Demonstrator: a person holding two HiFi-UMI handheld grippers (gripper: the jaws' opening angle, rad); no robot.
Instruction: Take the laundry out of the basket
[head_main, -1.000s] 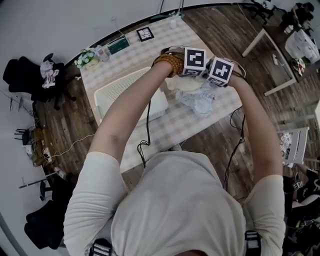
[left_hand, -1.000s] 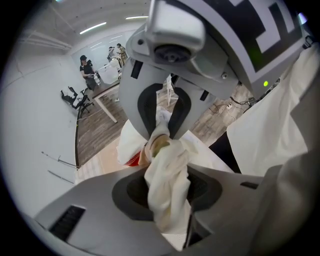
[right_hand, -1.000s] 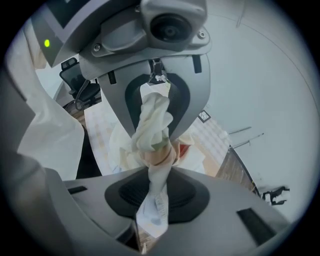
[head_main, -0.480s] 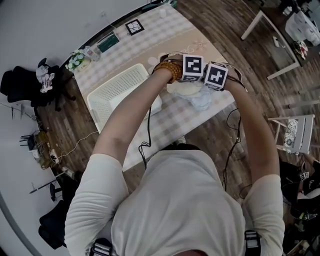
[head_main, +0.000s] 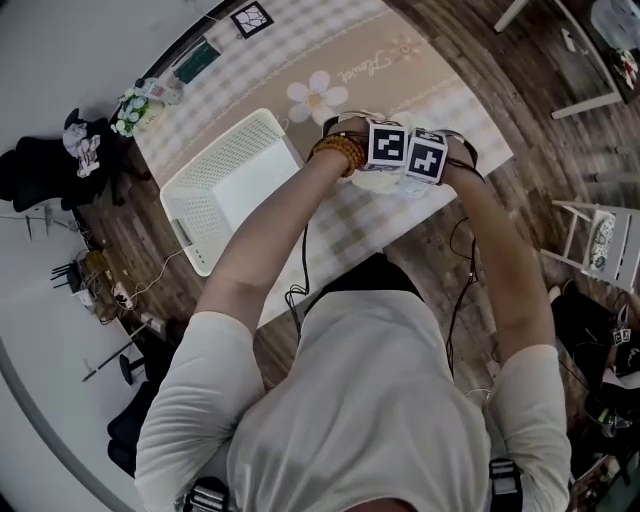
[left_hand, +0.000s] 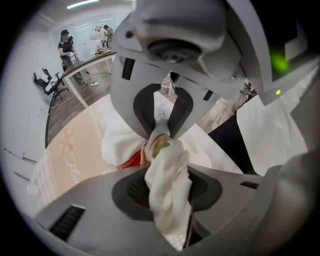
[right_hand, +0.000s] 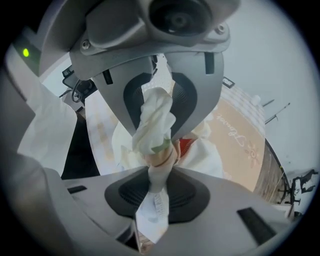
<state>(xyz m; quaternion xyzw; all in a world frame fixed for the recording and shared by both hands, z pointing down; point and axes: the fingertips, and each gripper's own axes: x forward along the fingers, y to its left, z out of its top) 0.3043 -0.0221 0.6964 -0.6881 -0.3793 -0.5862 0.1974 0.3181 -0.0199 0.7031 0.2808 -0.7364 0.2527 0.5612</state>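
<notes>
Left tool (left_hand: 161, 143) and right tool (right_hand: 158, 150), side by side, each pinch a bunched edge of the white garment (left_hand: 167, 186) low over the counter (head_main: 300, 50), beside the basket (head_main: 181, 232), likely to lay it out flat.

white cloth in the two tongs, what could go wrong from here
1. The left tongs and right tongs each pinch only a bunched bit of the white cloth, so it might slip out of one.
2. The cloth hangs close to the near edge of the table; let go there, part of it may slide off to the floor.
</notes>
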